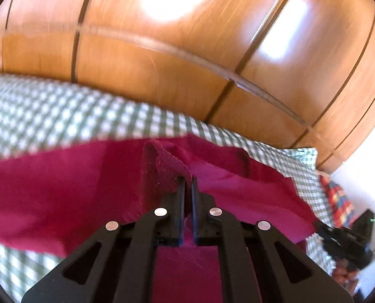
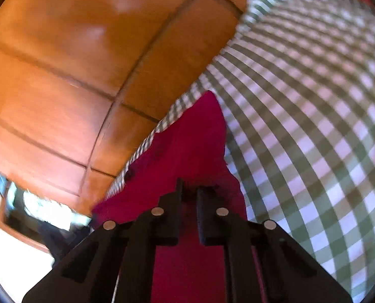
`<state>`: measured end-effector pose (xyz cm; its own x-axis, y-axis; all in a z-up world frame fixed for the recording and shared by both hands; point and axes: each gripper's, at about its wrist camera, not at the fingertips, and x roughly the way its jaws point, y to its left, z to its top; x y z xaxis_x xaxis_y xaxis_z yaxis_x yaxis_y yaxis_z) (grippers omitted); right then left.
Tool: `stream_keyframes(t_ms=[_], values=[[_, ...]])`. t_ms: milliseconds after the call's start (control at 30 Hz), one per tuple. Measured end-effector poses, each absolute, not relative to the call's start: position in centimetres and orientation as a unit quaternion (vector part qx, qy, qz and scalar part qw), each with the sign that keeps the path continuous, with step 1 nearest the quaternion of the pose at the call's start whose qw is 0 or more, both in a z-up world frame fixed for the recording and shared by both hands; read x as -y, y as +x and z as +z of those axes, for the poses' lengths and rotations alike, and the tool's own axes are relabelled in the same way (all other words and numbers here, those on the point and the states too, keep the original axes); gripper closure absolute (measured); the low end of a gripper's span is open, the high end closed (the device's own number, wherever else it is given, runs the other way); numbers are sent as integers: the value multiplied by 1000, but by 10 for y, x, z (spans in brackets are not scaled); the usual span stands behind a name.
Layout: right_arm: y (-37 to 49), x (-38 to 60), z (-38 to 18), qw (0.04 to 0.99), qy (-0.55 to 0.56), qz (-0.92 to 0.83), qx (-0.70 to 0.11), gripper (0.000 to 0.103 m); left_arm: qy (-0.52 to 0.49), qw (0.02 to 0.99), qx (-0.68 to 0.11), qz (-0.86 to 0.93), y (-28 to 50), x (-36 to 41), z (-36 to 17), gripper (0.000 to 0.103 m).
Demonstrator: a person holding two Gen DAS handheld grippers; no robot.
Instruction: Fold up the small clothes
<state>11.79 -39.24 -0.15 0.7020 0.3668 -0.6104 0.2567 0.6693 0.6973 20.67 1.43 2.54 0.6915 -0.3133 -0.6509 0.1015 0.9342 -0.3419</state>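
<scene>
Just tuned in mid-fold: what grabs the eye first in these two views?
The magenta garment fills the middle of both views, spread over a green-and-white checked cloth. The left gripper is shut on a raised fold of it, and the right gripper also sits on its edge. Glossy orange wooden panels loom behind.

We log left claw (image 1: 188, 180) matte black, angular linkage arms, triangular cutouts, four silver round pins, right claw (image 2: 188, 189) same black build, four pins
</scene>
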Motion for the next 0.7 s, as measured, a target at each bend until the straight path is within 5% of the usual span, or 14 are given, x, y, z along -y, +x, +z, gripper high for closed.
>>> stream_keyframes(t_ms=[300, 333, 433, 533, 700], values=[[117, 346, -45, 829, 320, 53, -455, 94, -66, 882, -465, -38, 224, -10, -43, 100], [118, 349, -45, 827, 325, 57, -456, 90, -70, 881, -467, -40, 224, -11, -42, 100], [110, 358, -32, 831, 323, 71, -448, 53, -79, 882, -463, -47, 225, -13, -34, 100], [101, 370, -19, 840, 317, 70, -435, 44, -79, 886, -453, -58, 221, -16, -26, 100], [110, 403, -12, 846, 316, 33, -428, 44, -77, 890, -444, -68, 209, -18, -23, 100]])
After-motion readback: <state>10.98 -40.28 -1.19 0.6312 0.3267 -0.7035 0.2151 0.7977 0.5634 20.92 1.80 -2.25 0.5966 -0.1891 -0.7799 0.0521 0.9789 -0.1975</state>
